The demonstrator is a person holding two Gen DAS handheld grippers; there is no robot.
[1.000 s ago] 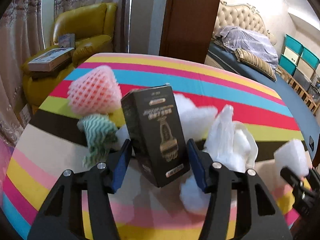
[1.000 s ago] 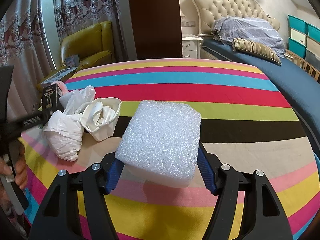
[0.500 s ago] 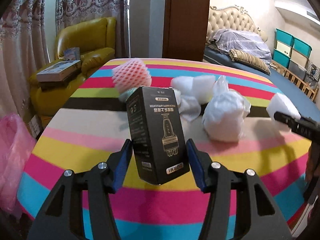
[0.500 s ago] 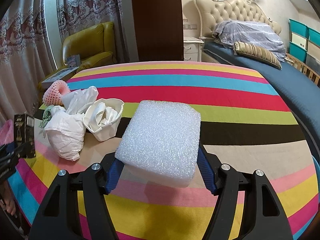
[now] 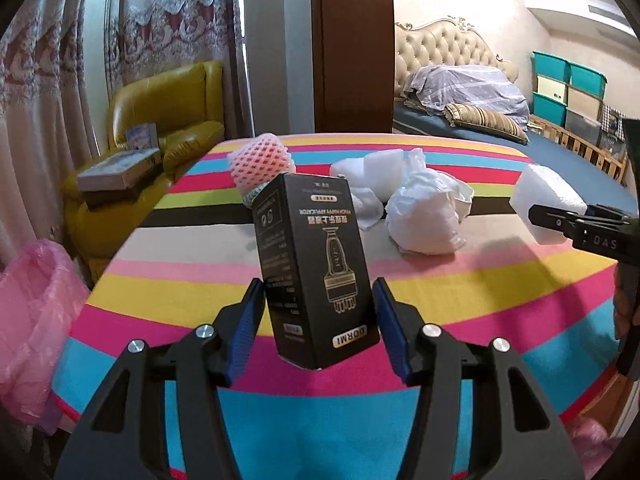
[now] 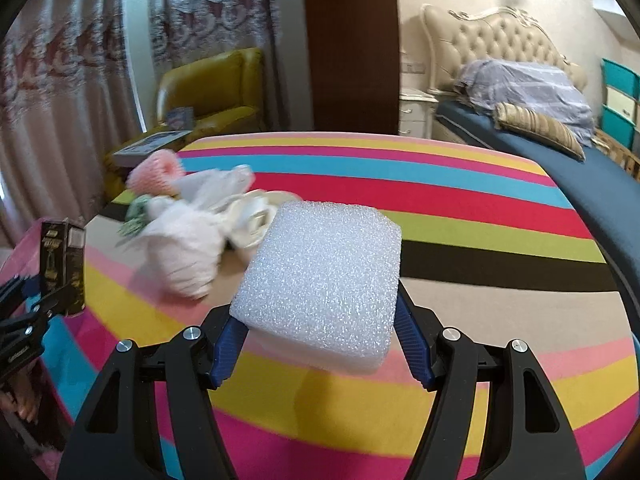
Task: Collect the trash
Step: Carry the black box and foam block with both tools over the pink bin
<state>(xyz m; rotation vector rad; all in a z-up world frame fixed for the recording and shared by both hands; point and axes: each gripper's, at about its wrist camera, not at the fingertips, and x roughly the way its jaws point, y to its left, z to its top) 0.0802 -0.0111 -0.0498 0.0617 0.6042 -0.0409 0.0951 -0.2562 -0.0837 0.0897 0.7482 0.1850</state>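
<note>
Striped tabletop lies beneath both grippers. Left gripper clamps a black box; right gripper pinches a foam block. Pink bag hangs left of the left gripper; the box should likely swing over its mouth before release.

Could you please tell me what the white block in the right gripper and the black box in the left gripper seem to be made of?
The white block looks like expanded foam: matte, with a grainy, sparkly, finely pitted surface. The black box appears to be printed cardboard with a smooth, slightly satin finish: crisp folded edges, gold print and a flap seam on top.
</note>
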